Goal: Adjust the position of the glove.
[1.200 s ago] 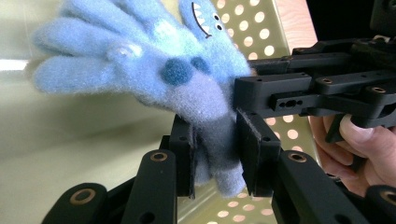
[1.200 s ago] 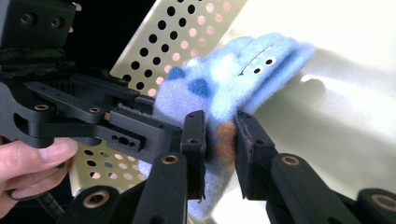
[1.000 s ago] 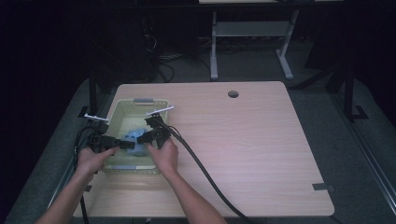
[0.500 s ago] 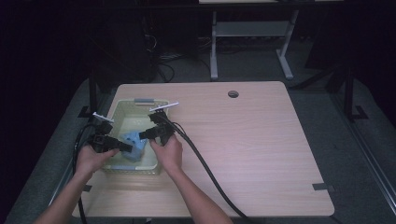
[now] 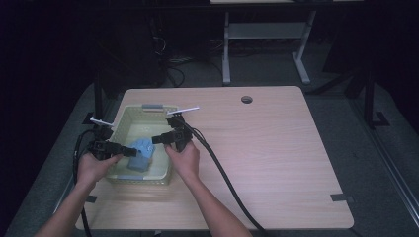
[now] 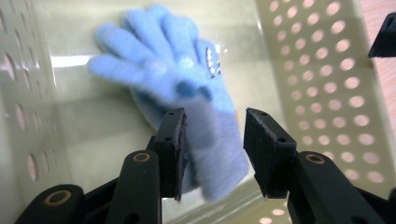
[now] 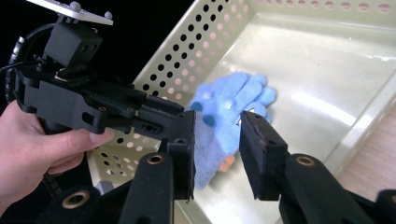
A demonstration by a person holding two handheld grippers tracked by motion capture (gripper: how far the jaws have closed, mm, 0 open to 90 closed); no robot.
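A light blue knitted glove [image 5: 140,154] lies in a pale perforated basket [image 5: 144,109] at the table's left. In the left gripper view the glove [image 6: 177,70] is blurred, and its cuff reaches between the parted jaws of my left gripper [image 6: 212,119]. My left gripper [image 5: 129,151] comes over the basket's left wall. My right gripper [image 5: 154,140] hangs over the right wall. In the right gripper view, my right gripper [image 7: 217,119] is open with the glove [image 7: 233,100] just beyond its tips, and the left gripper [image 7: 173,114] is close beside it.
The basket wall [image 6: 322,70] rises close on both sides of the glove. The wooden table [image 5: 276,148] stretches bare to the right, with a cable hole [image 5: 246,99] at the back. Black cables [image 5: 222,173] trail toward the front edge. Dark floor surrounds the table.
The glove hung higher between the two grippers half a second ago. Now it lies lower in the basket, both pairs of jaws are parted, and the right gripper has drawn slightly away from it.
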